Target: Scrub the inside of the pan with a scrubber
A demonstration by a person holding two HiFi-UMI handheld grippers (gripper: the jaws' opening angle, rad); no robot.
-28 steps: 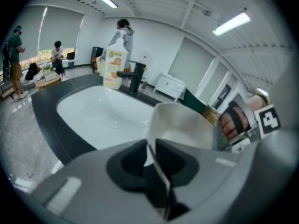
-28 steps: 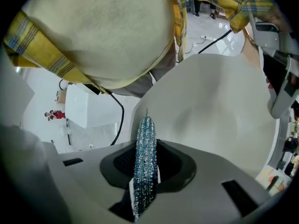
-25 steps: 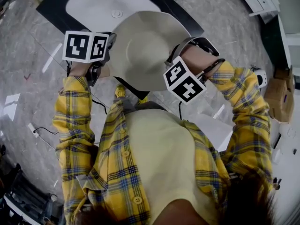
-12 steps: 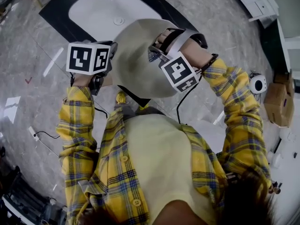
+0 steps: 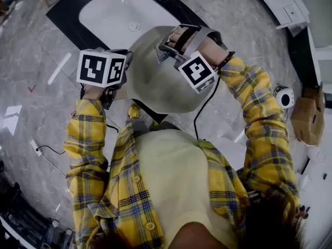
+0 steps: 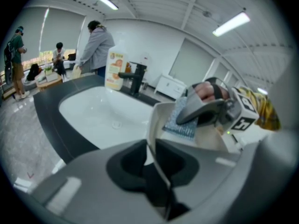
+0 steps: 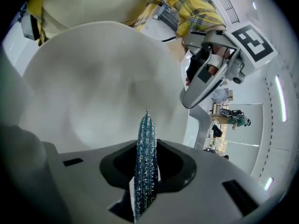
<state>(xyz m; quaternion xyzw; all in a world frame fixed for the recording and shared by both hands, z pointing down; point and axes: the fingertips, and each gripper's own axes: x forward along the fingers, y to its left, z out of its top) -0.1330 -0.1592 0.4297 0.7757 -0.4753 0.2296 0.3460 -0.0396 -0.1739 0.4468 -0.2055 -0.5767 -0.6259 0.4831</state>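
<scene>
A cream pan (image 5: 155, 79) is held up over the floor, its hollow facing my right gripper. At the pan's left rim (image 6: 152, 125) my left gripper (image 5: 122, 69) is shut on the thin wall, which runs between its jaws (image 6: 151, 155). My right gripper (image 5: 166, 51) reaches into the pan from the upper right and is shut on a blue-green scrubber (image 7: 145, 148). In the right gripper view the scrubber's tip points at the pan's pale inside (image 7: 93, 78). The left gripper view has the scrubber (image 6: 181, 123) lying flat against the pan's inside.
A white sink (image 5: 109, 12) set in a dark counter lies just beyond the pan, with a black faucet (image 6: 135, 78) and a soap bottle (image 6: 115, 69) behind it. People (image 6: 96, 43) stand further back. Cardboard boxes (image 5: 308, 113) sit at the right.
My right gripper has swung from the pan's lower right rim up and left across its inside, turning as it went, with the scrubber in it. The left gripper and pan stayed put.
</scene>
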